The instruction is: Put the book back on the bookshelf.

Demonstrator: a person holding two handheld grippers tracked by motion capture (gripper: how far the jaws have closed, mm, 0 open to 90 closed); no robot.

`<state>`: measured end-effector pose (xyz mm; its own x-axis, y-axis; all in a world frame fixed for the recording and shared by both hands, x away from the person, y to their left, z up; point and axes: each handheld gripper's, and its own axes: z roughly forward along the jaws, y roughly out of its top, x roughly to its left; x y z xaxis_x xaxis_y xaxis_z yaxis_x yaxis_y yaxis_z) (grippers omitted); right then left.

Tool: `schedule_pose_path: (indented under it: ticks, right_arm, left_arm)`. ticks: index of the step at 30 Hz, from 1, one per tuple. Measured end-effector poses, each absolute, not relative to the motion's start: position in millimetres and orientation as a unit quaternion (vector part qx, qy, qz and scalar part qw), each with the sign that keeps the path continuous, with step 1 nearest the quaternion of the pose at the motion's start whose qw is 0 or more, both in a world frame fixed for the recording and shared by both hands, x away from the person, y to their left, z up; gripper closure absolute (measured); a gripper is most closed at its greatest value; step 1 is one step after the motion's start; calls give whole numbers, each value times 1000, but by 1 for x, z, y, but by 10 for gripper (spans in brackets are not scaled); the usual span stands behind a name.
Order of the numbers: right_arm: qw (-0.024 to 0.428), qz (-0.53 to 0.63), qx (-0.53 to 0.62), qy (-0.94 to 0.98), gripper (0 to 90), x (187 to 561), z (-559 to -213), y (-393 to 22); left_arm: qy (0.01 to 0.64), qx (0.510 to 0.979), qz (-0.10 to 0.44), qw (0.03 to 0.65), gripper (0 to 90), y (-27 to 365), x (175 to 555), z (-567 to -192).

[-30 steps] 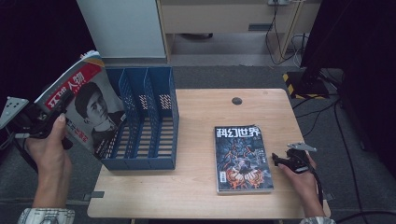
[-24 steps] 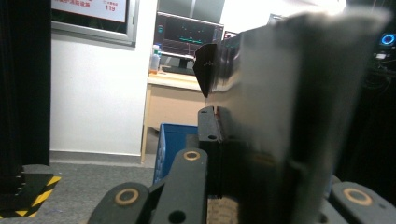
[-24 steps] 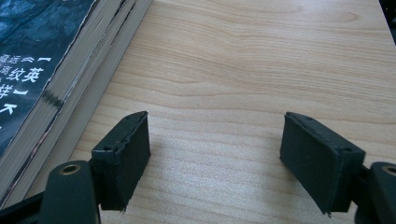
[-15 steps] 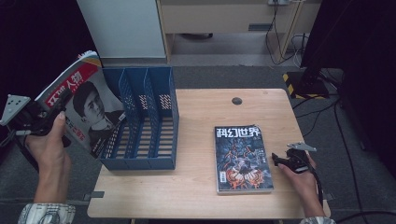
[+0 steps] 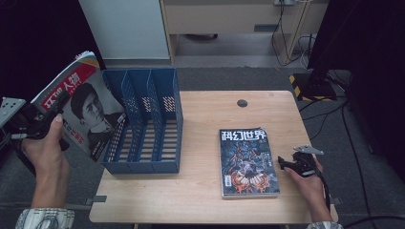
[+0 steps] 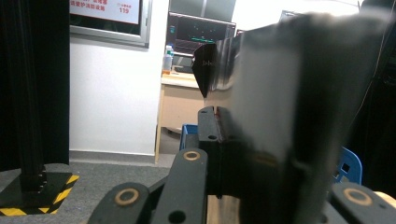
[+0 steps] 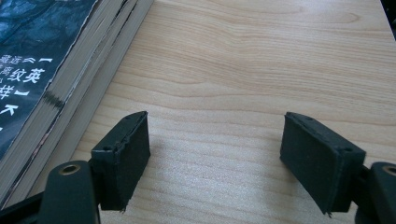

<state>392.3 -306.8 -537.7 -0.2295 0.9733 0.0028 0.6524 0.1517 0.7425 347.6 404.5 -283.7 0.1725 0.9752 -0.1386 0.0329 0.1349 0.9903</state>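
A magazine (image 5: 81, 107) with a red-and-white cover and a portrait hangs tilted in the air, just left of the blue three-slot file rack (image 5: 143, 168). My left gripper (image 5: 56, 113) is shut on its left edge. In the left gripper view the magazine (image 6: 280, 116) is a blurred sheet clamped at my left gripper (image 6: 219, 122). A small stack of dark-covered magazines (image 5: 248, 160) lies flat on the right of the wooden table (image 5: 200, 200). My right gripper (image 5: 282, 164) rests just right of the stack, open. Bare wood lies between its pads (image 7: 123, 158), with the stack (image 7: 42, 60) to the left.
The rack's slots hold nothing that I can see. A round cable hole (image 5: 242, 102) sits at the table's far edge. Behind the table are a white cabinet (image 5: 126, 28), cables on the floor and a black stand with a striped base (image 5: 310, 81).
My left hand has drifted slightly to the left with the magazine still gripped. The right gripper and the stack have not moved.
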Motion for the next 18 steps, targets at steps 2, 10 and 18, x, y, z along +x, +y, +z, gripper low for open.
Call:
schedule_pose_path:
  ticks: [2,10,18]
  right_arm:
    - [251,319,567,716,242,392,-538,-307]
    - [251,319,567,716,242,392,-538,-307]
    - [250,320,567,716,242,393,-538,-306]
  left_arm:
    - [493,512,412,570,868,404,349,-285]
    - [493,513,409,571,868,397,358,-288]
    - [493,515,408,570,867,393,369,-294]
